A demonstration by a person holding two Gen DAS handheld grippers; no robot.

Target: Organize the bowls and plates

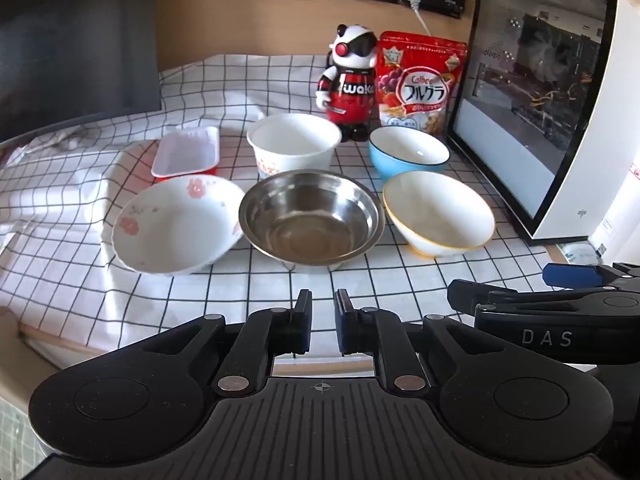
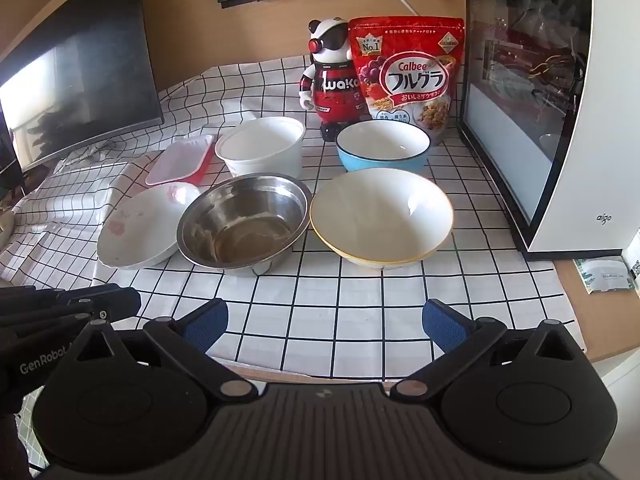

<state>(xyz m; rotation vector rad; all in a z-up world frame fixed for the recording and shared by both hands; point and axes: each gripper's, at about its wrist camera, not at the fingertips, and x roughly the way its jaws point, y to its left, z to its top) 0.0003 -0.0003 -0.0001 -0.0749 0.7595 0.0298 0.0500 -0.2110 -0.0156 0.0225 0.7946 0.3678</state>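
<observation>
On the checked cloth stand a floral white bowl (image 1: 176, 224) (image 2: 140, 228), a steel bowl (image 1: 310, 218) (image 2: 242, 226), a yellow-rimmed white bowl (image 1: 438, 212) (image 2: 382, 216), a blue bowl (image 1: 408, 154) (image 2: 382, 146), a white paper tub (image 1: 294, 142) (image 2: 260, 150) and a red-and-white plastic tray (image 1: 186, 154) (image 2: 180, 160). My left gripper (image 1: 323, 320) is nearly shut and empty, near the table's front edge before the steel bowl. My right gripper (image 2: 324, 320) is open and empty, in front of the yellow-rimmed bowl.
A panda figure (image 1: 350, 80) (image 2: 332, 80) and a red cereal bag (image 1: 420, 80) (image 2: 408, 72) stand at the back. A white computer case (image 1: 560, 100) (image 2: 560, 100) is on the right, a dark monitor (image 1: 76, 48) (image 2: 76, 80) on the left. A small packet (image 2: 604, 276) lies at the right edge.
</observation>
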